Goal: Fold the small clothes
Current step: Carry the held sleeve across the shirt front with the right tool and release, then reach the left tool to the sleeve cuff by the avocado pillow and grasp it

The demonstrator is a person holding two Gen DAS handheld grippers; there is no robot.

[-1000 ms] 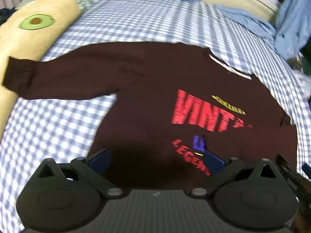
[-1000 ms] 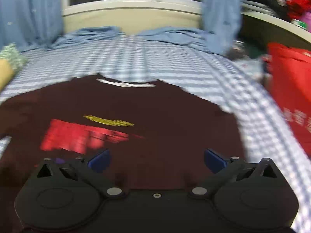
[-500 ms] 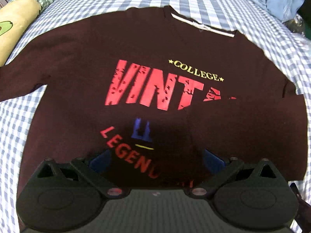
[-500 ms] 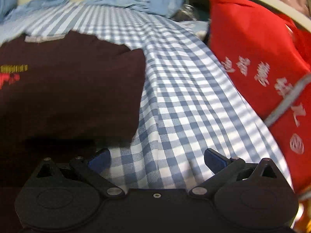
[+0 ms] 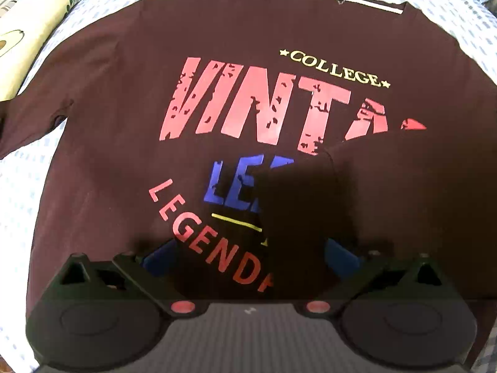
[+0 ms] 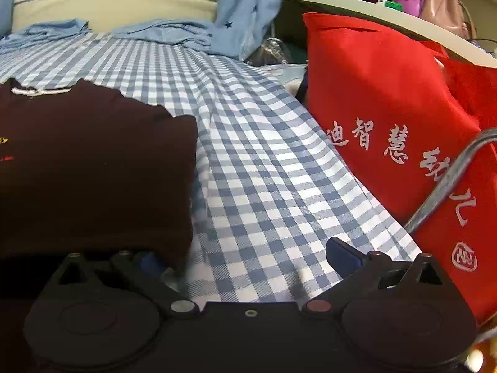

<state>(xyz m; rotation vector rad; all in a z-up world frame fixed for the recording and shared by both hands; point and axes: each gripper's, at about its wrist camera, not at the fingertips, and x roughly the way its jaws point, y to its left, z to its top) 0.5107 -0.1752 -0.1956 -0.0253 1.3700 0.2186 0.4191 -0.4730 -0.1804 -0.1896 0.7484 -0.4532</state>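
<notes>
L gripper [image 5: 248, 256] moved closer; sweatshirt [image 5: 124, 118] under spread fingers [image 5: 155, 258].

A blue and white checked sheet [image 6: 264, 155] covers the bed. A big red bag [image 6: 388, 108] stands beside it. A yellow pillow [image 5: 28, 46] lies at the edge.

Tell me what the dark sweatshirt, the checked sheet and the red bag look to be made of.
Sweatshirt: soft matte knit, probably cotton jersey; it drapes limply and carries flat, distressed printed letters.
Checked sheet: thin woven cloth, likely cotton; fine wrinkles, twill-like weave in the squares.
Red bag: stiff, faintly sheeny fabric, perhaps non-woven; broad creases, printed white characters.
</notes>
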